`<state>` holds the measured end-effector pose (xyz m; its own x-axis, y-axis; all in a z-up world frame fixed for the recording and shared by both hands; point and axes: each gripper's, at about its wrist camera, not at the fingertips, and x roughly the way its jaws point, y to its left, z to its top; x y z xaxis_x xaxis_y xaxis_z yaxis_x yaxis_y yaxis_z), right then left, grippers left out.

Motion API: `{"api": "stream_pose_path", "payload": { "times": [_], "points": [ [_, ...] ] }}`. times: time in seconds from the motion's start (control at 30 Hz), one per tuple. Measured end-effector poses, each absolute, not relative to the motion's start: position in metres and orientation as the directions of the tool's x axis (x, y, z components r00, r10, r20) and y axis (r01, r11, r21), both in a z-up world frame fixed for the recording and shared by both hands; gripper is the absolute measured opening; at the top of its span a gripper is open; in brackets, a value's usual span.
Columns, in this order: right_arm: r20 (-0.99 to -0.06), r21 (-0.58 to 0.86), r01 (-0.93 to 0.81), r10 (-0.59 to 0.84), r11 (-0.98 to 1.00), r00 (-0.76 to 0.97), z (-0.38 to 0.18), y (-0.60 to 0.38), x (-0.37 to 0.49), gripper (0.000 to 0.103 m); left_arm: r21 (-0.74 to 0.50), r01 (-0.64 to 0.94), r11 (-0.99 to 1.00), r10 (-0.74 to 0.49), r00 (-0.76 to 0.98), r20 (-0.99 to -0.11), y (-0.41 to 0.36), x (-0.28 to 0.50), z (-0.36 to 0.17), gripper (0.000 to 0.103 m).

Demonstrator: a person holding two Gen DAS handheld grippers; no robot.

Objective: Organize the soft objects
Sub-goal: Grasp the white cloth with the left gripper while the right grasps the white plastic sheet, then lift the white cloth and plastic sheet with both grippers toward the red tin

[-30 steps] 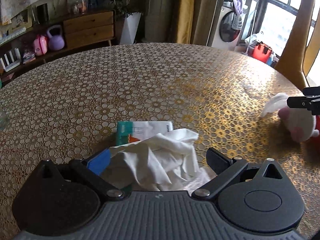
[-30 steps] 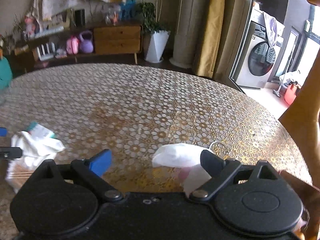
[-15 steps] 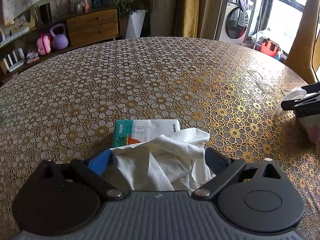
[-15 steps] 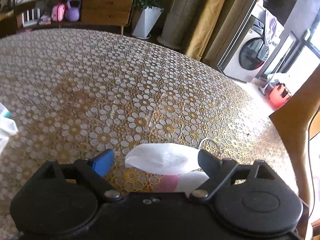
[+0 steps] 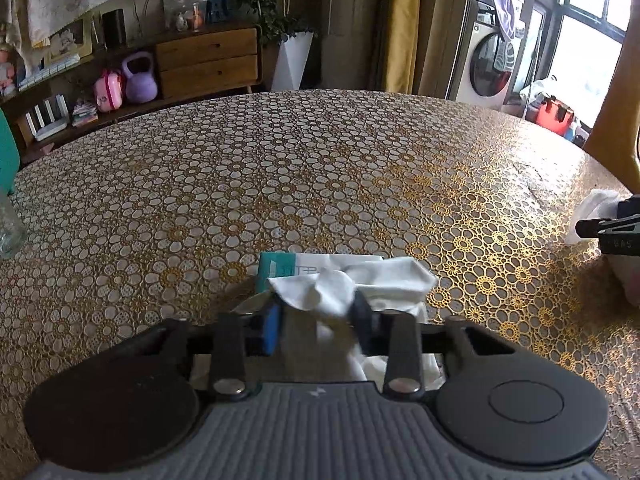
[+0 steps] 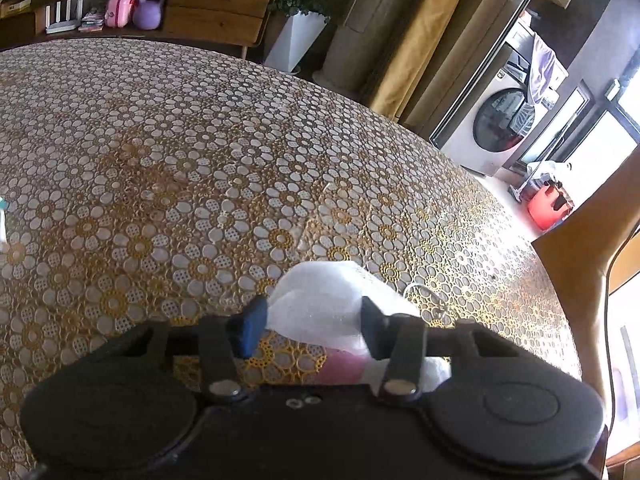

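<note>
On the counter point(image 5: 320, 168), the left hand-held gripper point(image 5: 316, 320) is closing its jaws on a white cloth point(image 5: 340, 288) lying over a tissue pack point(image 5: 280, 266). Farther right, the right hand-held gripper point(image 6: 314, 326) is closing on a white plush toy point(image 6: 324, 300) with a pink patch.

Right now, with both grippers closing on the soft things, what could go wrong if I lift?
1. The left gripper is closing on a bunch of the white cloth, which lies on the tissue pack; the pack may drag along.
2. The right gripper is closing on only the plush toy's white ear; the toy may swing or slip free.
</note>
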<state>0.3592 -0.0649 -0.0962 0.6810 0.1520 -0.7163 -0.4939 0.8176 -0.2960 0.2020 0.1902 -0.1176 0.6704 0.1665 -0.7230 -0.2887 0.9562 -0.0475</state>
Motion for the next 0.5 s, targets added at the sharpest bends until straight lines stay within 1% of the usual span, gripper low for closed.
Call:
{"api": "stream_pose_path", "payload": {
  "times": [0.03,0.07,0.13,0.2,0.3,0.37,0.5],
  "points": [
    [-0.714,-0.294,-0.495,0.157,0.818,0.683,-0.095,-0.066,0.358,0.036,-0.056,-0.288,0.956,0.160,0.673,-0.722,0.191,0.202,-0.117,0.030],
    [-0.708,-0.291,-0.497,0.166,0.817,0.686,-0.093,-0.066,0.356,0.028,-0.065,-0.287,0.956,0.153,0.675,-0.722,0.192,0.202,-0.117,0.026],
    [-0.698,-0.282,-0.495,0.179,0.822,0.694,-0.088,-0.069,0.355,0.024,-0.076,-0.288,0.955,0.147,0.677,-0.721,0.192,0.201,-0.116,0.023],
    [-0.686,-0.250,-0.488,0.203,0.836,0.699,-0.081,-0.075,0.354,0.018,-0.087,-0.293,0.952,0.144,0.682,-0.717,0.192,0.199,-0.113,0.022],
    [-0.662,-0.172,-0.479,0.259,0.861,0.703,-0.069,-0.086,0.352,0.013,-0.106,-0.293,0.950,0.135,0.692,-0.709,0.192,0.197,-0.107,0.020],
    [-0.646,-0.114,-0.475,0.298,0.873,0.703,-0.060,-0.095,0.350,0.011,-0.115,-0.291,0.950,0.128,0.698,-0.704,0.193,0.197,-0.103,0.016],
    [-0.615,0.000,-0.480,0.379,0.877,0.692,-0.045,-0.113,0.340,0.010,-0.152,-0.290,0.945,0.108,0.713,-0.692,0.193,0.194,-0.091,0.016]
  ]
}}
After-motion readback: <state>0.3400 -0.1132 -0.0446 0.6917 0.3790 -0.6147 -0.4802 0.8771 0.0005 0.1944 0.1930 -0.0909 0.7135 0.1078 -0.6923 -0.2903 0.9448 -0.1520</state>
